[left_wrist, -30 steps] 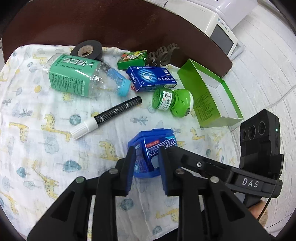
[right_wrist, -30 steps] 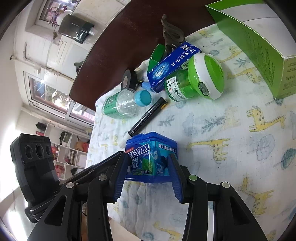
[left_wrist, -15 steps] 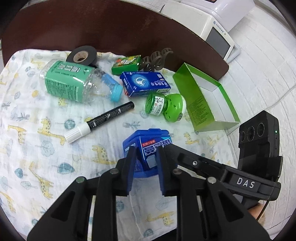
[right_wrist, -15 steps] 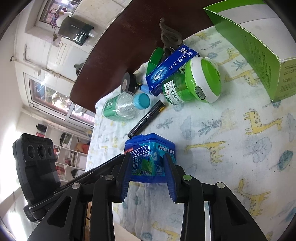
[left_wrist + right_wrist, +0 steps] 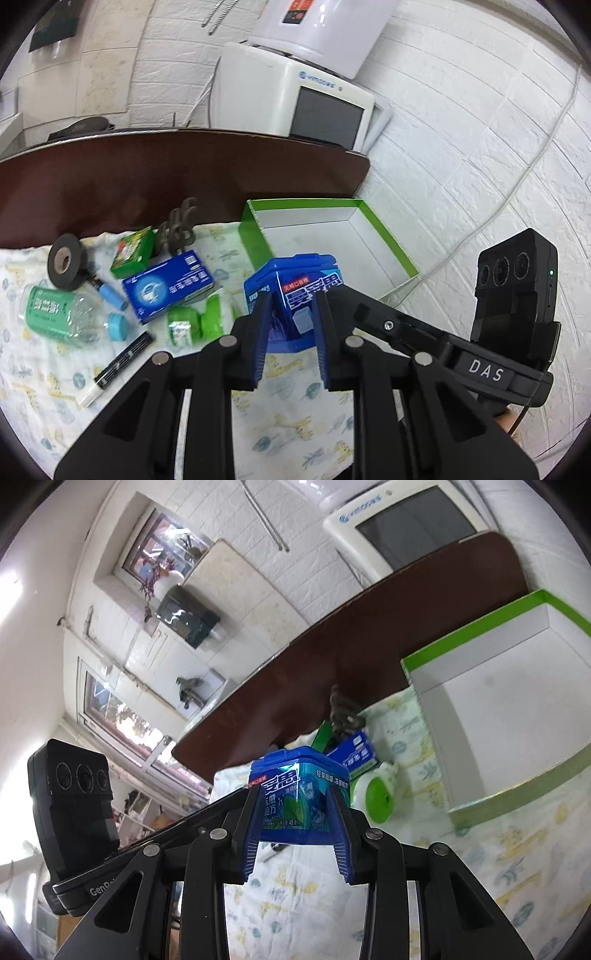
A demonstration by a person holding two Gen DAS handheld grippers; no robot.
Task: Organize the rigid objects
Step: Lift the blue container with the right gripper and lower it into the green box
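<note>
A blue gum tub (image 5: 295, 291) is held in the air above the giraffe-print cloth, gripped from two sides. My left gripper (image 5: 290, 339) is shut on it. My right gripper (image 5: 295, 834) is shut on the same tub (image 5: 299, 794). An open green box (image 5: 328, 236) with a white inside lies just behind and right of the tub; it also shows in the right wrist view (image 5: 517, 709).
On the cloth at left lie a blue carton (image 5: 168, 286), a green-and-white mosquito device (image 5: 195, 325), a plastic bottle (image 5: 66, 317), a black marker (image 5: 118, 363), a tape roll (image 5: 66, 266), a small green box (image 5: 133, 251) and a hair claw (image 5: 177, 229). A white appliance (image 5: 291, 99) stands behind the brown table.
Both grippers have closed on the blue tub and lifted it off the cloth, moving it up and toward the green box.
</note>
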